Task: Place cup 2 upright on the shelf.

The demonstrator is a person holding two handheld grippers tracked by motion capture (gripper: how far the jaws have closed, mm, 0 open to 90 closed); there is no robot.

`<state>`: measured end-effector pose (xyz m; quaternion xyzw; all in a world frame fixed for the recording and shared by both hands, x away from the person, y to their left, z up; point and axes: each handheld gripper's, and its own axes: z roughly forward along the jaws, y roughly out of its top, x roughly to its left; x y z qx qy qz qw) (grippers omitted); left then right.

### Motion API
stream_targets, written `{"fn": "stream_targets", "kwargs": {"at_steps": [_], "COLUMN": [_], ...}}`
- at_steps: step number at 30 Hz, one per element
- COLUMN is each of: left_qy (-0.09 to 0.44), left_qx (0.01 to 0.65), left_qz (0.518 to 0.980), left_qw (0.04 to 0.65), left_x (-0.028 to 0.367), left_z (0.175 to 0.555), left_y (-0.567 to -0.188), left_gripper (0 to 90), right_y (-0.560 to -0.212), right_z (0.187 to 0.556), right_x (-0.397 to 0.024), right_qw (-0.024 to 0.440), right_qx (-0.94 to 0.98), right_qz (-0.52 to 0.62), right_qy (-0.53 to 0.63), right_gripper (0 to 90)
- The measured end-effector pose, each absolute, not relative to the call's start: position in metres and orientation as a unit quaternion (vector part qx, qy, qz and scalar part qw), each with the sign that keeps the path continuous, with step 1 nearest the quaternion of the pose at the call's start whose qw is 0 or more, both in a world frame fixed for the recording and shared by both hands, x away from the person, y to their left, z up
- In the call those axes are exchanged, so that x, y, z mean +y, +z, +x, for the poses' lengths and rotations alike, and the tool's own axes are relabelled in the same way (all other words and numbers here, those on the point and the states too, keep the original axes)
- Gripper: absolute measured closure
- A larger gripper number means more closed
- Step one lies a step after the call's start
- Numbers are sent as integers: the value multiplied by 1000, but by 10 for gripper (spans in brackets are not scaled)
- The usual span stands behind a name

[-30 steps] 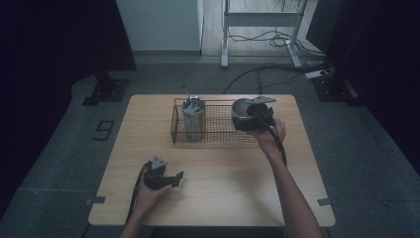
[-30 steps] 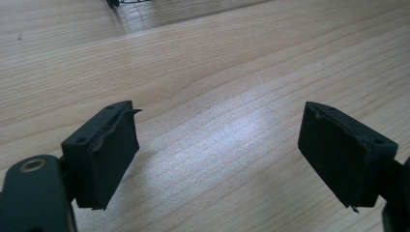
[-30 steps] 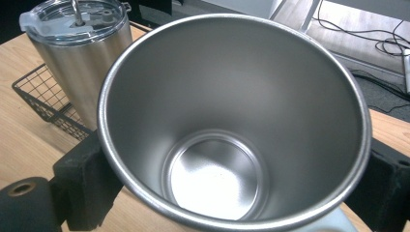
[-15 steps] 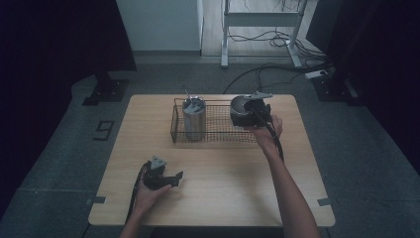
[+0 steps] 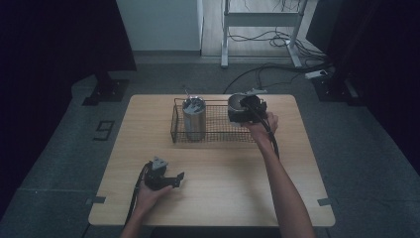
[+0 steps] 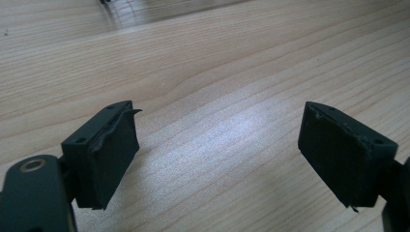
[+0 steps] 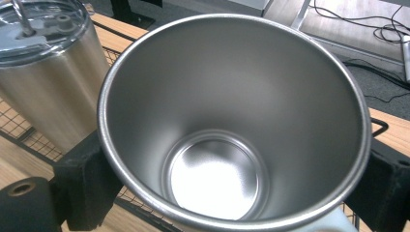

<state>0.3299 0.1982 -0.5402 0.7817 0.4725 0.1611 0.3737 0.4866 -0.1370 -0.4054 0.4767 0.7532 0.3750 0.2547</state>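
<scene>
The right gripper [image 5: 247, 105] clamps an open cup [image 7: 232, 125] over the basket's [image 5: 218, 135] right end, near the desk's far edge — it could clip the wire rim or the lidded tumbler [image 5: 194, 118]. The left gripper [image 5: 166, 179] rests open, empty.

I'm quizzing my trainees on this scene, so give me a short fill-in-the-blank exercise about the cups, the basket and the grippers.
1. The right gripper holds an open steel cup by its ____.
2. The lidded tumbler stands inside the wire ____.
3. The left gripper has nothing between its jaws above the wooden ____.

Missing words: rim; basket; table
</scene>
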Motion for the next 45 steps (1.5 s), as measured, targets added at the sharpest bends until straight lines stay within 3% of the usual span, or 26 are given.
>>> {"fn": "stream_targets", "kwargs": {"at_steps": [45], "left_qy": [155], "left_qx": [471], "left_qz": [785], "left_qw": [372], "left_x": [197], "left_z": [330], "left_y": [-543], "left_gripper": [142], "right_y": [-447], "right_z": [521], "right_x": [-144], "right_qw": [237], "right_qx": [762], "right_qz": [497], "right_qy": [339], "right_gripper": [80]}}
